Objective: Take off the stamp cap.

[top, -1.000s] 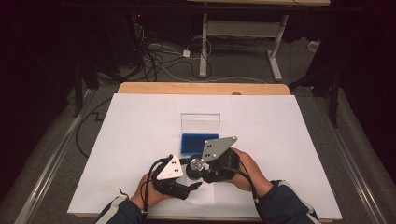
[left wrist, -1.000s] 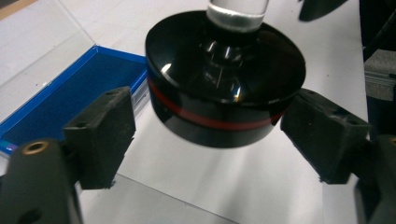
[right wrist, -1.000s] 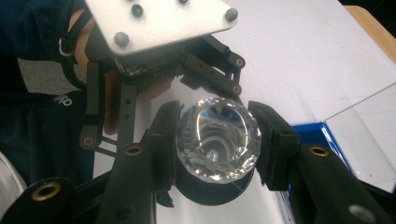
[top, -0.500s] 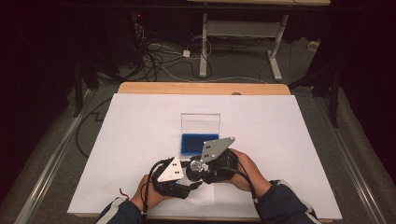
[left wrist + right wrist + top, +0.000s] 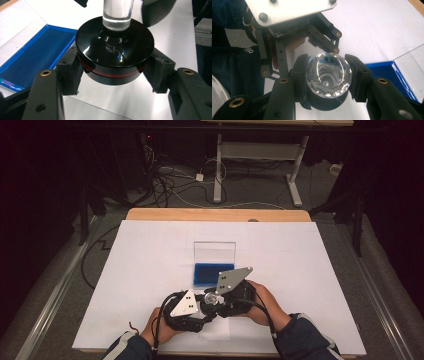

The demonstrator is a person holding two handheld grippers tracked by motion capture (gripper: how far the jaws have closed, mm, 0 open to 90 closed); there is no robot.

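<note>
Both grippers hold one piece: left gripper (image 5: 113, 72) has just closed on round black base (image 5: 115, 50); right gripper (image 5: 325, 80) clamps faceted clear crystal top (image 5: 329, 75), stem axis running between them.

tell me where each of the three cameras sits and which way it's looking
High view: above the person's side, looking forward and down on the white table; both forearms enter from below, left gripper and right gripper meeting before the blue-lined case.
Left gripper view: on the left gripper, looking along its jaws, which have just been closing onto the black round base.
Right gripper view: on the right gripper, jaws clamping the faceted clear top; sleeve at left.
Shared: both gripper views show the case.
</note>
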